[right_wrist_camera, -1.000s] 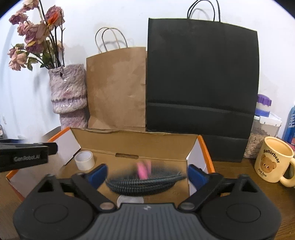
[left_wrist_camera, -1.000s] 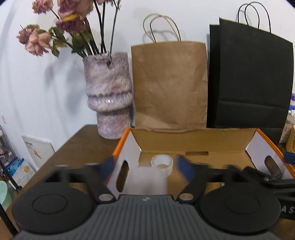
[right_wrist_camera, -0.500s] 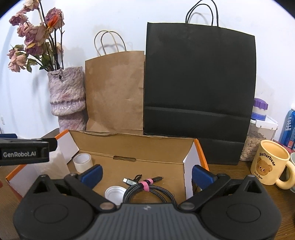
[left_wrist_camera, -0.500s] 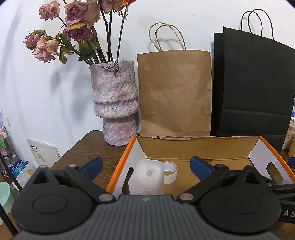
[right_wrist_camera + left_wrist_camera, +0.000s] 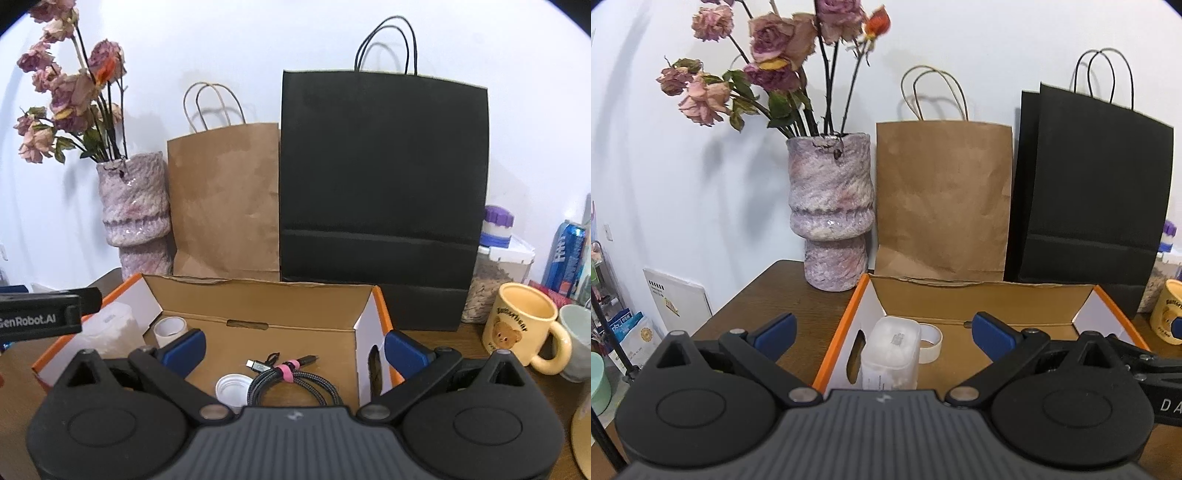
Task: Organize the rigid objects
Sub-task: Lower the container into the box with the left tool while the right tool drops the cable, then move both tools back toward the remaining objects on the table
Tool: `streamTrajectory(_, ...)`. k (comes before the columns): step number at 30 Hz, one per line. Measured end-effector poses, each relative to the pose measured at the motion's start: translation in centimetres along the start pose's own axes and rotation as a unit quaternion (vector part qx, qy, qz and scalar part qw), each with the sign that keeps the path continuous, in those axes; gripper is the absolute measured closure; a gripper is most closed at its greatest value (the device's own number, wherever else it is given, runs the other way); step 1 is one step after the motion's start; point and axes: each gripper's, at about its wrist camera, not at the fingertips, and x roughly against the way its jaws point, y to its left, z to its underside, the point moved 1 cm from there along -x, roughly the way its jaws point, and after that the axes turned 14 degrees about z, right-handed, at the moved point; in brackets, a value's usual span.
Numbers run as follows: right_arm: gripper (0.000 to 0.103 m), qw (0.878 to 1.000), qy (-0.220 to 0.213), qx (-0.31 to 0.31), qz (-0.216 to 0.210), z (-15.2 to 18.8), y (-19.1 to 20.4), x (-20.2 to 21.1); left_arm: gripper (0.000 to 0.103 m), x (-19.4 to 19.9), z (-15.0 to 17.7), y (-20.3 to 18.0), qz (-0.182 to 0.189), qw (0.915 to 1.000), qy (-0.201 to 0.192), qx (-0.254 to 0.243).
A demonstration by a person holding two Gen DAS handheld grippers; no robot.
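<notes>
The left claw is spread wide and holds nothing; its blue fingertips stand on either side of the left end of the cardboard box. The right claw is likewise wide open and empty, hovering over the box's right half.

The open, orange-edged box sits on the wooden desk near its back edge. Inside, at the left end wall, stands a translucent plastic container, upright, with a tape roll just behind it toward the back wall. Toward the box's front right lie a coiled braided USB cable bound with a pink strap and, just left of it, a white lid.

Behind the box, along the desk's back edge, stand a mottled vase of dried roses, a brown paper bag and a black paper bag. A yellow bear mug stands near the desk's right edge.
</notes>
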Motion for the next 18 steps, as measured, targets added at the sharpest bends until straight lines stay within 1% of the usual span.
streamTrajectory(4, 0.000, 1.000, -0.007, 0.003, -0.002, 0.1, -0.5, 1.8, 0.000, 1.5, 0.1, 0.2, 0.004, 1.0000, -0.005, 0.002)
streamTrajectory(11, 0.000, 0.999, -0.023, 0.020, -0.009, 0.9, -0.9, 5.1, 0.000, 3.5, 1.2, 0.5, 0.010, 0.9999, -0.002, -0.006)
streamTrajectory(18, 0.000, 0.999, -0.033, 0.033, -0.011, 2.0, -1.5, 8.6, 0.000, 6.2, 2.1, 1.3, 0.018, 0.9998, -0.003, 0.002)
